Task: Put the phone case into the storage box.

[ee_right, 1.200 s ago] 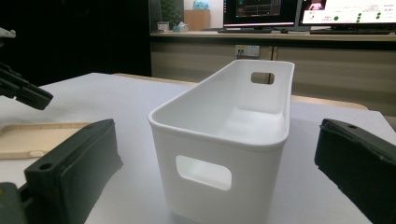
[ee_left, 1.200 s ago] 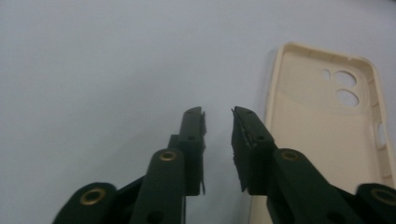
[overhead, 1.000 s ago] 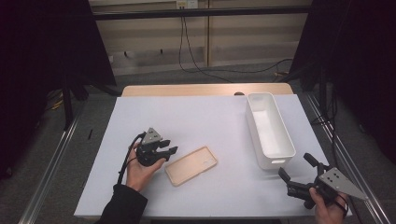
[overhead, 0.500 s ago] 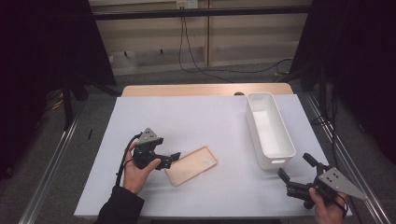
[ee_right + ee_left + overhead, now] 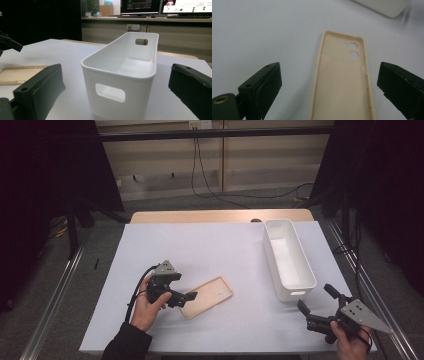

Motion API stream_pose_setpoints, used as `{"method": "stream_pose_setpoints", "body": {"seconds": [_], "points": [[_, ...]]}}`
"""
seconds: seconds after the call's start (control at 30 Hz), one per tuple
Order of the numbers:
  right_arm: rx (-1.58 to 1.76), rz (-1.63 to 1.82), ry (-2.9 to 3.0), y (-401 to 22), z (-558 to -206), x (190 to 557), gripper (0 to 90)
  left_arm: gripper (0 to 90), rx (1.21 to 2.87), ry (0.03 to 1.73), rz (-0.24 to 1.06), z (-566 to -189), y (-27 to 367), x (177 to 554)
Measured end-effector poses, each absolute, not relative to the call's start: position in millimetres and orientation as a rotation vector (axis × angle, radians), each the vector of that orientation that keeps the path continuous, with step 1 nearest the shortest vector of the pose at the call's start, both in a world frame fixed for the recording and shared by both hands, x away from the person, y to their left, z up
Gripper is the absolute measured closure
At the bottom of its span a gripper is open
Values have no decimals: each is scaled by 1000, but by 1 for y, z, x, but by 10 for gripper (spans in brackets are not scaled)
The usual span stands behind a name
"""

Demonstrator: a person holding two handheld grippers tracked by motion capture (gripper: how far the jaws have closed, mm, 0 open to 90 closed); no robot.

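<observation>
A beige phone case (image 5: 210,296) lies open side up on the white mat, its camera holes at the far end (image 5: 352,50). My left gripper (image 5: 184,298) is at its near-left end, held low by a hand. Its jaws have just been opening and now stand wide on either side of the case (image 5: 342,82) without touching it; the left gripper (image 5: 329,67) is open. My right gripper (image 5: 316,299) rests open at the front right, facing the short end of a white bin (image 5: 117,85). The right gripper (image 5: 115,67) holds nothing.
The white bin (image 5: 272,255) stands lengthwise at the mat's right side, with nothing inside. A wooden table edge (image 5: 220,216) shows behind the mat (image 5: 215,245). Metal rails run along both sides. Cables hang at the back wall.
The left gripper's jaws have spread apart at the case's near end, and the hand shifted slightly. The case, the bin and the right gripper have stayed put.
</observation>
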State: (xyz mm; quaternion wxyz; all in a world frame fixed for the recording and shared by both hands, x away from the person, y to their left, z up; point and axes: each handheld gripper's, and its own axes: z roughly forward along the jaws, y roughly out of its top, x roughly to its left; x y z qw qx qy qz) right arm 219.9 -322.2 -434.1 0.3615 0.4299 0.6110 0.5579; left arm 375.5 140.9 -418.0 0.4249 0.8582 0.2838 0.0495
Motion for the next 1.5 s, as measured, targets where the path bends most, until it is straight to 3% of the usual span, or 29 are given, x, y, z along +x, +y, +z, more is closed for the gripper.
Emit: {"method": "stream_pose_setpoints", "body": {"seconds": [0.4,0.77,0.83,0.87,1.17,1.3,1.37,1.5], "points": [[1112,1435,1576,-321,-434,220,0,60,2308,745,98,-428,142,388],[1110,1431,1580,-321,-435,221,0,94,2479,679,78,-429,122,408],[1110,1432,1580,-322,-435,221,0,152,2493,669,47,-430,121,407],[1111,1431,1577,-322,-435,221,0,232,2493,669,37,-430,121,407],[1110,1431,1580,-321,-435,220,0,420,2537,673,64,-430,121,406],[1111,1429,1582,-322,-435,221,0,524,2532,661,50,-430,120,405],[1111,1430,1581,-322,-435,220,0,616,2541,633,23,-429,118,403],[1111,1432,1581,-321,-435,220,0,632,2539,639,6,-429,119,404]]}}
